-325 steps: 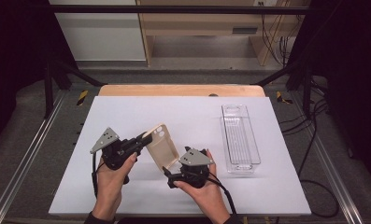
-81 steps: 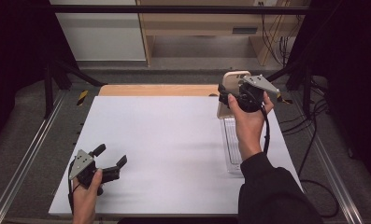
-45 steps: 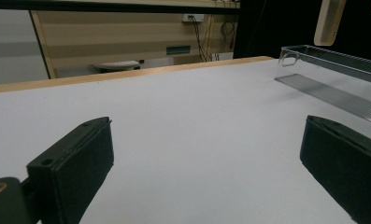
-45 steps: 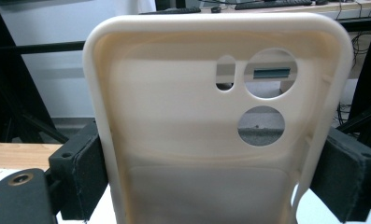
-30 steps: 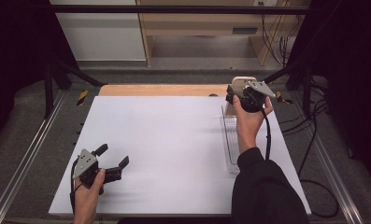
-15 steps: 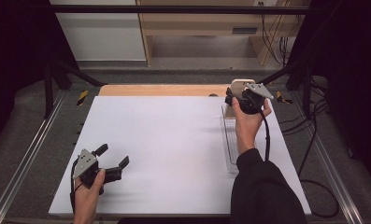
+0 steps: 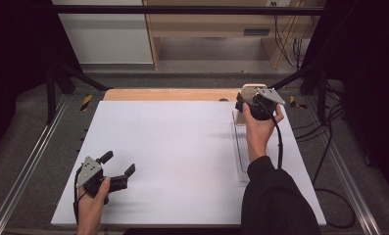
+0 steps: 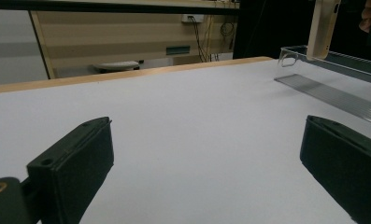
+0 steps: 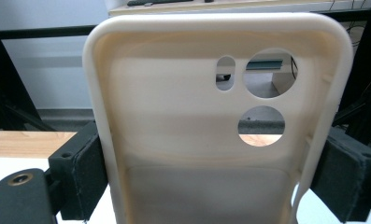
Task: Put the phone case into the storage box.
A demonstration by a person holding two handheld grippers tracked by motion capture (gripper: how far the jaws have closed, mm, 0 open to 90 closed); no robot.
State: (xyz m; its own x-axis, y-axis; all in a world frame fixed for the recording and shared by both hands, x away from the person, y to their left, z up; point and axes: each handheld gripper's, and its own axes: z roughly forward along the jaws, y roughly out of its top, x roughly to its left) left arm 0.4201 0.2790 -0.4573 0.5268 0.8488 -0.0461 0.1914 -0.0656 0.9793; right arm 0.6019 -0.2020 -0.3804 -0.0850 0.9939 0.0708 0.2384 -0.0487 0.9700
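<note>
A cream phone case (image 9: 192, 140) with round camera holes stands upright between the pads of my right gripper (image 9: 216, 186), which is shut on its two long edges. In the high view the right gripper (image 7: 247, 104) holds the phone case (image 7: 247, 91) over the far end of a clear plastic tray (image 7: 240, 147). My left gripper (image 7: 118, 164) rests near the table's front left, open and holding nothing. In the left gripper view its jaws stand wide apart (image 8: 206, 172), and the phone case (image 8: 324, 28) hangs above the tray (image 8: 332, 63) far to the right.
The white table top (image 7: 172, 142) has a wooden strip (image 7: 167, 94) along its far edge. Metal rails (image 7: 30, 156) run down both sides. Cables (image 7: 324, 161) trail off the right edge. A sleeve (image 7: 270, 196) lies over the near part of the tray.
Earlier both grippers held the case near the front centre. The left let go and drew back to the front left. The right carried the case to the tray's far end, then sank slightly.
</note>
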